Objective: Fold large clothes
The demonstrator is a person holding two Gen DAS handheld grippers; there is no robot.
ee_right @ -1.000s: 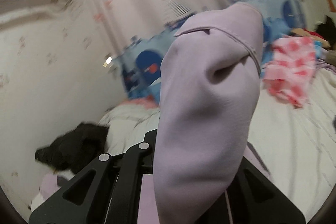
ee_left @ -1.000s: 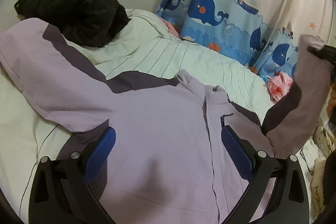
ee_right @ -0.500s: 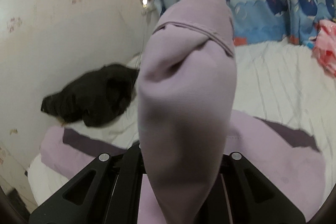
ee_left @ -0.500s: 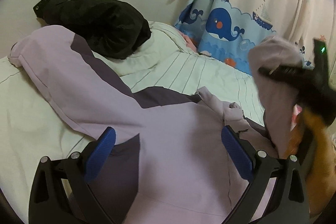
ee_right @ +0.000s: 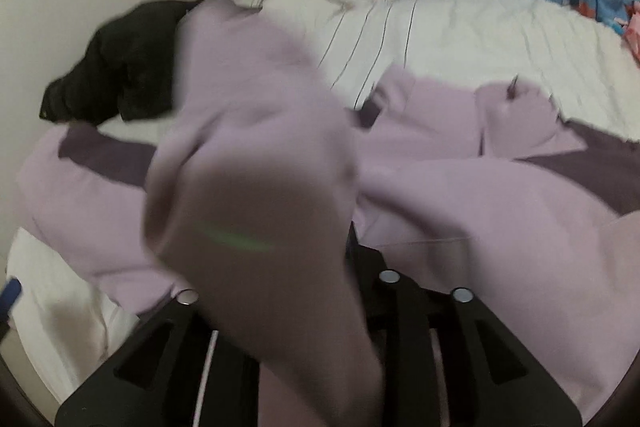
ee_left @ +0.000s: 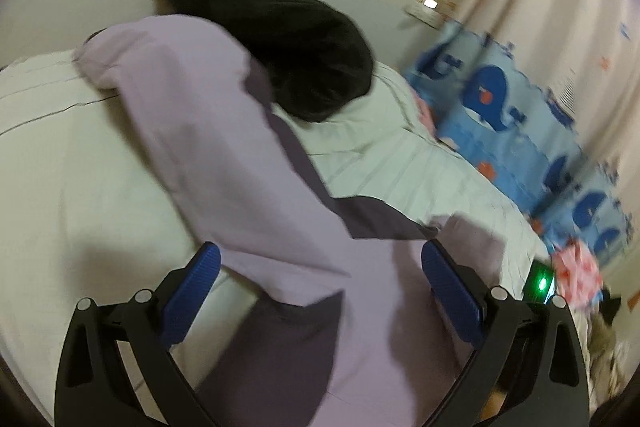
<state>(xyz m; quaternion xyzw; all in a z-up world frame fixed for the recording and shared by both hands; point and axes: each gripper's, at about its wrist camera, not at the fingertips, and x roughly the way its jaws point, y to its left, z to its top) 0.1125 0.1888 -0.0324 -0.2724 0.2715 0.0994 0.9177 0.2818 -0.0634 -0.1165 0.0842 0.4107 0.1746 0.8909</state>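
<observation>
Lilac jacket point(ee_left: 256, 163) is the garment being folded, a large piece with dark purple panels, spread over the white striped bed point(ee_left: 60, 187). Nearest the camera, the right hand-held gripper point(ee_right: 280, 307) has one sleeve point(ee_right: 248, 187) draped over and between its fingers; its jaws are opening, and the cloth hides the pads, so I cannot tell whether they still press on the sleeve. The sleeve end hangs over the jacket's body, reaching toward the black garment point(ee_right: 116, 75) that lies on the bed just beyond the jacket.

The left hand-held gripper point(ee_left: 320, 291) hovers above the jacket with its blue pads point(ee_left: 192, 291) spread wide and nothing between them. The jacket's other sleeve runs away from it toward the black garment, with its cuff beside that garment's near edge.

My judgement of the risks: because the jaws part while the picture is blurred with motion, the sleeve may drop skewed or bunched instead of flat across the jacket's chest. Loose cloth wrapped round a finger could also cling and be dragged off the jacket as the hand withdraws. The crumpled collar area point(ee_right: 516, 115) may be trapped under the fold. The black garment sits close enough to the jacket to get caught in a later fold.
</observation>
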